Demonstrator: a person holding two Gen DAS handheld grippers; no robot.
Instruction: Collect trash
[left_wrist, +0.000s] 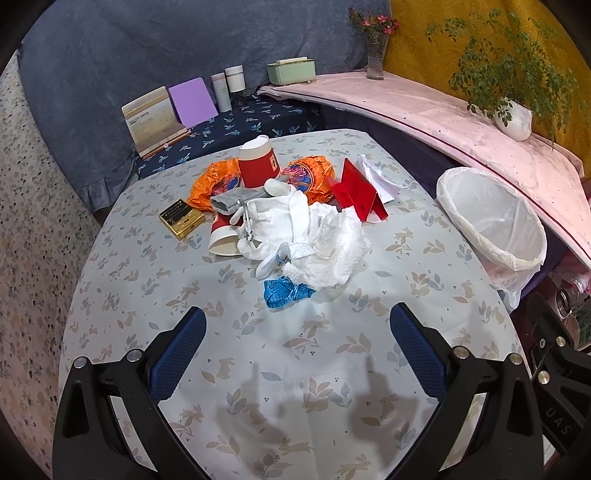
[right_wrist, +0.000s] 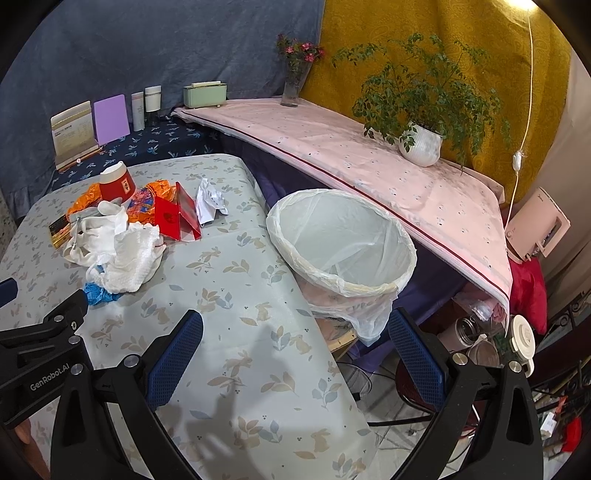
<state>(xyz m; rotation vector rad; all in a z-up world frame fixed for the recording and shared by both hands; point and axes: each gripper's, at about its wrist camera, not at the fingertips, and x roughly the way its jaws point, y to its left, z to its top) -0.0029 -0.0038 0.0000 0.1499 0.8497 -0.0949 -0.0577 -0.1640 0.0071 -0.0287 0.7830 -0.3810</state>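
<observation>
The left gripper (left_wrist: 297, 339) is a black plastic frame with two fingers (left_wrist: 180, 354) faced in dark blue, finely dimpled rubber pads. Round silver screw heads sit at the pivot of each black linkage arm, two to a side. Triangular cut-outs lighten the broad black arms near the frame's lower edge. The right gripper (right_wrist: 295, 341) is built alike: black arms, blue textured pads (right_wrist: 415, 356), silver screws at the joints. In the right wrist view, the left unit's black side housing carries white lettering reading "GenRobot.AI". In the left wrist view, the neighbouring unit's black body shows raised letters, partly legible, and further silver screws.
</observation>
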